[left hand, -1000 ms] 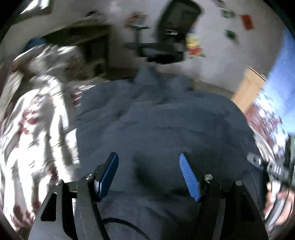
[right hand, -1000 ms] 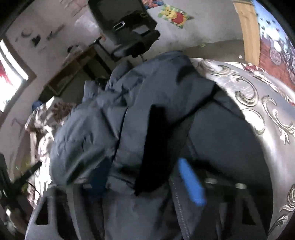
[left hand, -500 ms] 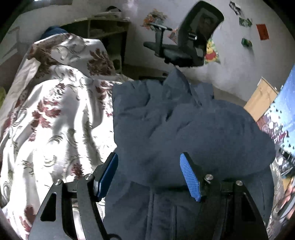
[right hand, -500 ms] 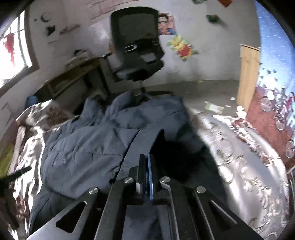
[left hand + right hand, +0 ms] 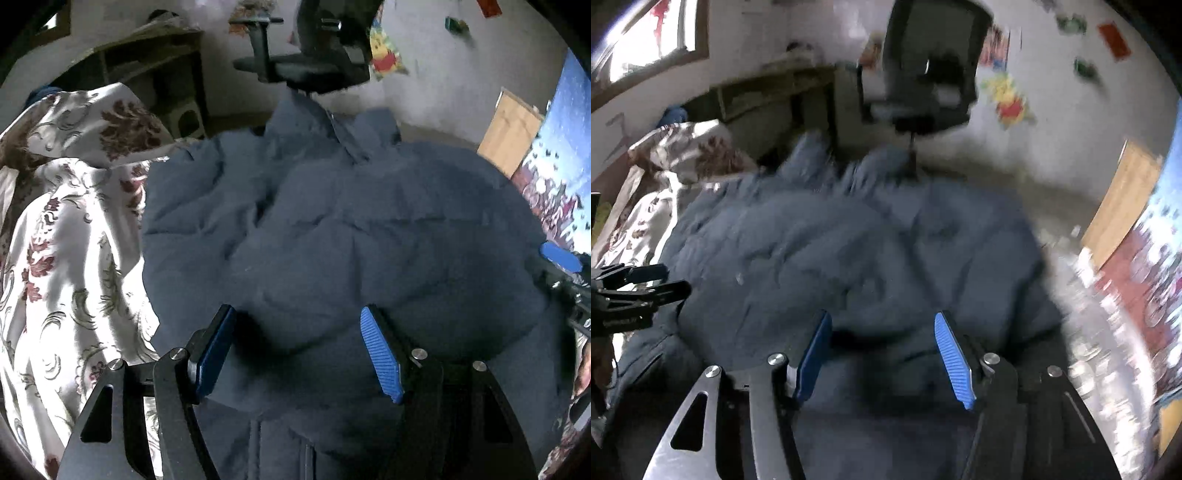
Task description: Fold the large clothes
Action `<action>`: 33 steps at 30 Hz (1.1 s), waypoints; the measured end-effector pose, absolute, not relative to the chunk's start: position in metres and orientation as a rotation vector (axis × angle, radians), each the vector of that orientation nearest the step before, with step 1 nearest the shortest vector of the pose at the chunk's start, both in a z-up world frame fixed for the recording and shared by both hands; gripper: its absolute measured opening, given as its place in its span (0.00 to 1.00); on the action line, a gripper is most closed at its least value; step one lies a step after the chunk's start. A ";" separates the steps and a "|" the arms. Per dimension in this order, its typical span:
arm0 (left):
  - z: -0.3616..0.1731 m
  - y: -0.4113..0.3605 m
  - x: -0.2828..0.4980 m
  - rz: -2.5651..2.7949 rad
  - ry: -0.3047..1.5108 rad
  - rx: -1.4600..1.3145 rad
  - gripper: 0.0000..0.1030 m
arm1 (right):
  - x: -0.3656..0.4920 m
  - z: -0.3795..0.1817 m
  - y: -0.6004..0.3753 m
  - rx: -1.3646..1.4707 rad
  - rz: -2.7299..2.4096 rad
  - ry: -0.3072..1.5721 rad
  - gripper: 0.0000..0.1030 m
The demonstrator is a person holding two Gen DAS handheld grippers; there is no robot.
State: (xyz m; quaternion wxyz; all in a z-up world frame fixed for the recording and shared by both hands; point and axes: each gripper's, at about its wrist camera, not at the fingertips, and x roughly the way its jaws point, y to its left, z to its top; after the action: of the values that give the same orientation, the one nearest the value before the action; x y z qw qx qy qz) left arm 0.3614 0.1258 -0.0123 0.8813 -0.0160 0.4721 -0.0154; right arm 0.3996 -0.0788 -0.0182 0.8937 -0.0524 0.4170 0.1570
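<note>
Lying in a puffy heap on the flowered bedspread [image 5: 66,236], in front of the office chair [image 5: 317,62], the dark blue jacket [image 5: 351,240] had one side already turned over onto its middle. The right gripper [image 5: 882,354], pinched shut half a second before, was opening with nothing between its pads, so that flap was let go. The left gripper [image 5: 299,350] stood wide and empty above the jacket's near edge, likely ready for the next fold.

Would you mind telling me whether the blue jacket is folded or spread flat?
Partly folded: the jacket lies doubled over itself in puffy layers on the bedspread.
</note>
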 end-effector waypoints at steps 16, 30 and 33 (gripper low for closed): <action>0.057 0.182 0.403 -0.074 0.995 -0.184 0.72 | 0.462 0.065 -0.083 0.085 0.330 0.907 0.83; 0.069 0.213 0.599 0.083 0.812 -0.418 0.98 | 0.669 0.034 -0.065 0.172 0.354 1.003 0.87; 0.048 0.221 0.630 0.159 0.844 -0.449 0.98 | 0.702 0.014 -0.062 0.212 0.368 1.020 0.87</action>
State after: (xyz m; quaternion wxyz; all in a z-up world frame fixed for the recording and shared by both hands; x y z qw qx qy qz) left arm 0.6303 0.2209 0.0481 0.8849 -0.2160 0.4056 0.0762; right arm 0.7019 -0.0618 0.0145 0.8511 0.1006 0.4846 0.1748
